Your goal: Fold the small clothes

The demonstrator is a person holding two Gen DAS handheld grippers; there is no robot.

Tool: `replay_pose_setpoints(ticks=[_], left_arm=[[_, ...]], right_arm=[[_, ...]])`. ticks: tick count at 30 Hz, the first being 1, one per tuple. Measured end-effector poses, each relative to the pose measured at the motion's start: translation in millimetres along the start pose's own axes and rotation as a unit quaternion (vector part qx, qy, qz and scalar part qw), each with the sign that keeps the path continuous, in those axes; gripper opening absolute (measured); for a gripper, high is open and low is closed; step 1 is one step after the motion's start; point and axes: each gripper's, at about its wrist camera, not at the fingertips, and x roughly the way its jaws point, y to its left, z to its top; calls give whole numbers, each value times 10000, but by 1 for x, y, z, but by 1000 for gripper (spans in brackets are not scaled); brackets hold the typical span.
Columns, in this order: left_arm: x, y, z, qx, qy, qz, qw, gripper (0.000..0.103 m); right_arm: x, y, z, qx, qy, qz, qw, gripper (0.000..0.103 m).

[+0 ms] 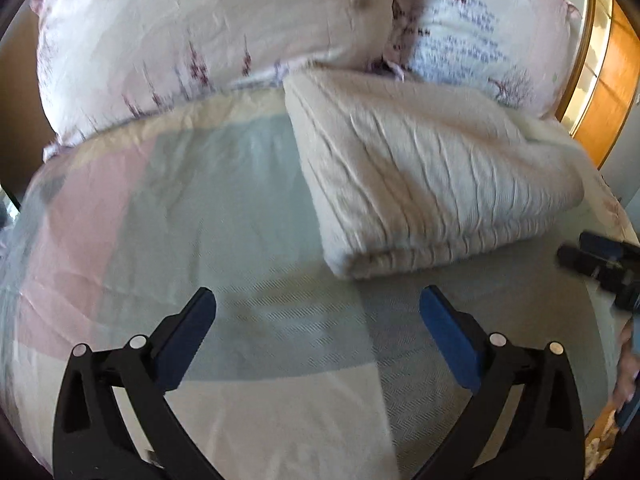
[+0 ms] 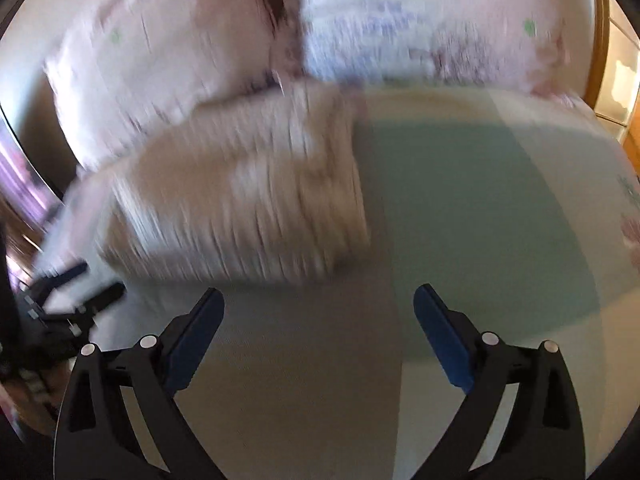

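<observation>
The bed (image 1: 168, 216) fills both views, covered by a spread in pale blocks of green, pink and cream. A broad flat stretch of it lies bare in front of both tools, and in the right wrist view the green block runs on to the bed's right edge, where a wooden frame (image 2: 600, 40) rises. Two pillows close off the far end: a pink flowered pillow (image 1: 192, 36) and a white printed pillow (image 1: 480, 28) pressed against each other.

The folded cloth (image 1: 424, 184), cream with fine ribbed creases, lies on the spread in a thick rectangular bundle. Its far corner touches the pillows, and its near, rolled edge sits just beyond the left tool (image 1: 318, 312). In the right wrist view it lies ahead and to the left.

The left tool stands with its blue-padded fingers spread wide, nothing between them, above the bare spread. The right tool (image 2: 319, 312) is equally wide apart and empty; it also shows at the right rim of the left wrist view.

The right wrist view is heavily smeared, so the cloth's folds and the pillow prints cannot be read there. What kind of garment the cloth is cannot be told.
</observation>
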Motion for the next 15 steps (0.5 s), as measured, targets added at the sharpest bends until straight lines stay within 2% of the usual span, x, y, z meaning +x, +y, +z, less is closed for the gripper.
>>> replay_pose_setpoints(ticks=[1,3,5,15], left_arm=[[4,-1,-2,-31,89,5,10000,101],[5,-4,-6,32,31,140,9999,101],[5,-4,-8,5,26,168,9999,101],[4,-3,-10,-7,30,190,9998,101]], right_arm=[[6,5,-2,-100,53,-61,9999,98],[11,17,-5,-376,-34,-404,9985,99],[18,26,-6,-513,-52,-540,9972,102],[17,28,-8,-493,-160,-536,9972,102]])
